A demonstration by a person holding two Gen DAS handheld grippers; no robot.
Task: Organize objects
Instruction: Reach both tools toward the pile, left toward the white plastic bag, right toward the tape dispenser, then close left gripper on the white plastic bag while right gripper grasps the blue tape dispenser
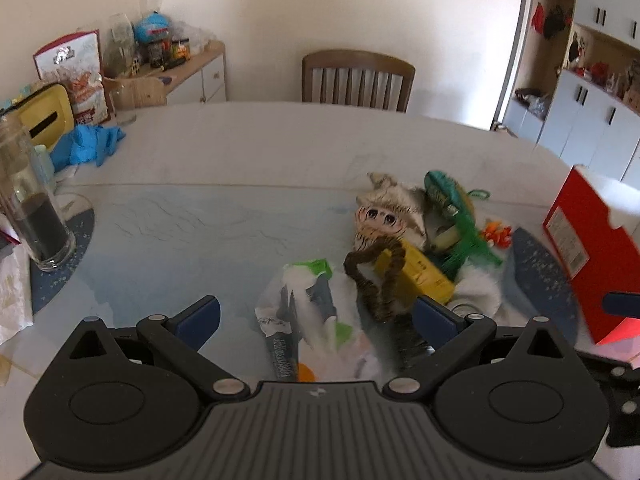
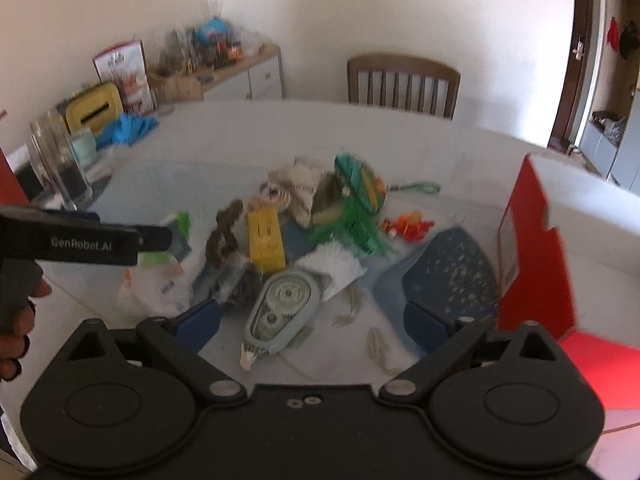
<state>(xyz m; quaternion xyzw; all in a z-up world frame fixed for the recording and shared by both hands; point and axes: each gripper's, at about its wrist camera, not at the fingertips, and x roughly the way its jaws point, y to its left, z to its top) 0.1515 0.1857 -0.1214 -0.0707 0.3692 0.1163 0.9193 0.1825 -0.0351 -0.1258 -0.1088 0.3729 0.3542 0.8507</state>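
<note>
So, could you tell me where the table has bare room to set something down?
Bare: the stretch between the tall glass and the toy pile, and the far side toward the chair. Crowded: around the pile, up to the red box.

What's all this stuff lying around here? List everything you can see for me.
table: one, white, fills both views
yellow box: one, middle of the pile
tape dispenser: one, grey-green, nearest the right gripper
brown pipe cleaner: one, twisted, left of the yellow box
plush toy: one, striped beige, back of the pile
green tassel ornament: one, right of the plush toy
red box: one, open, far right
glass jar: one, dark contents, far left
blue gloves: bunched, far left
wooden chair: one, behind the table
left gripper: black, blue pads, open
right gripper: the same, open
</note>
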